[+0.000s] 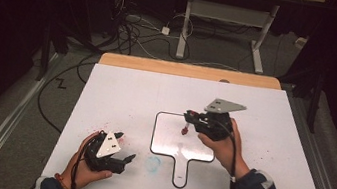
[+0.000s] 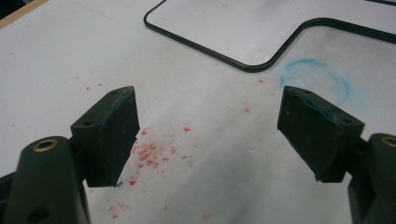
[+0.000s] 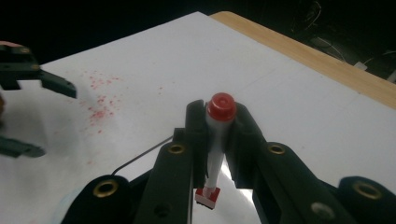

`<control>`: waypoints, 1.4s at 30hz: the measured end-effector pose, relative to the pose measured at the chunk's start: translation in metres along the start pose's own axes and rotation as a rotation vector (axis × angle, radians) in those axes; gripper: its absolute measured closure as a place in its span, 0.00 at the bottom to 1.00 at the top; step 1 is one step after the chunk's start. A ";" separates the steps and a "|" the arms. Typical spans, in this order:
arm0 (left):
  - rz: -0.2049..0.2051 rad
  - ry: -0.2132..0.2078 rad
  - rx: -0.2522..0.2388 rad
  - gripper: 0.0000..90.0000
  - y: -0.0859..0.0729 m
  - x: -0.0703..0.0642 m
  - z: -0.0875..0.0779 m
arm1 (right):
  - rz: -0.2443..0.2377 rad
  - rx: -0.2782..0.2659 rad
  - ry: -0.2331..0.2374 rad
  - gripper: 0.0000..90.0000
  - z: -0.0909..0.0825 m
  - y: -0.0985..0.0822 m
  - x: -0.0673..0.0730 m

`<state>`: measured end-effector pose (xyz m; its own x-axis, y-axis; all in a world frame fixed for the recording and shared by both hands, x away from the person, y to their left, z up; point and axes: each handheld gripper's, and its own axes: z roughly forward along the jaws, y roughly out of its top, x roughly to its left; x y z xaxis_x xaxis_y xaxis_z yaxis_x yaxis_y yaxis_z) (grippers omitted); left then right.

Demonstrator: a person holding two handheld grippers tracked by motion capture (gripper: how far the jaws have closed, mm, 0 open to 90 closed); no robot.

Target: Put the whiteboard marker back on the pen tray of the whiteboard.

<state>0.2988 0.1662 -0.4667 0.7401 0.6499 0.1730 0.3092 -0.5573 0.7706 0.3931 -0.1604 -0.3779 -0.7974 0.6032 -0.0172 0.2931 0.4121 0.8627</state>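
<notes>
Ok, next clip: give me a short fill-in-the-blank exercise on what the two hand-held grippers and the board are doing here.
1. The right hand-held gripper is shut on a marker whose cap is ____.
2. The left hand-held gripper has its jaws ____, with nothing between them.
3. The small whiteboard with a handle has a border coloured ____.
4. The round smudge on the table sheet near the whiteboard's handle is ____.

Missing words: red; open; black; blue
</notes>
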 end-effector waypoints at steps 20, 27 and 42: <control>0.020 0.017 0.012 0.22 0.004 -0.002 0.003 | 0.129 0.189 0.029 0.89 -0.083 -0.057 -0.029; 0.025 0.003 0.019 0.22 0.005 -0.003 0.006 | 0.234 0.209 0.024 0.88 -0.051 -0.066 -0.052; 0.047 -0.009 0.044 0.22 0.005 -0.006 0.010 | 0.332 0.246 -0.073 0.80 0.009 -0.079 -0.082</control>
<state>0.3019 0.1542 -0.4696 0.7598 0.6177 0.2026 0.2995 -0.6092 0.7343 0.4395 -0.2363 -0.4494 -0.6014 0.7741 0.1976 0.6523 0.3330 0.6809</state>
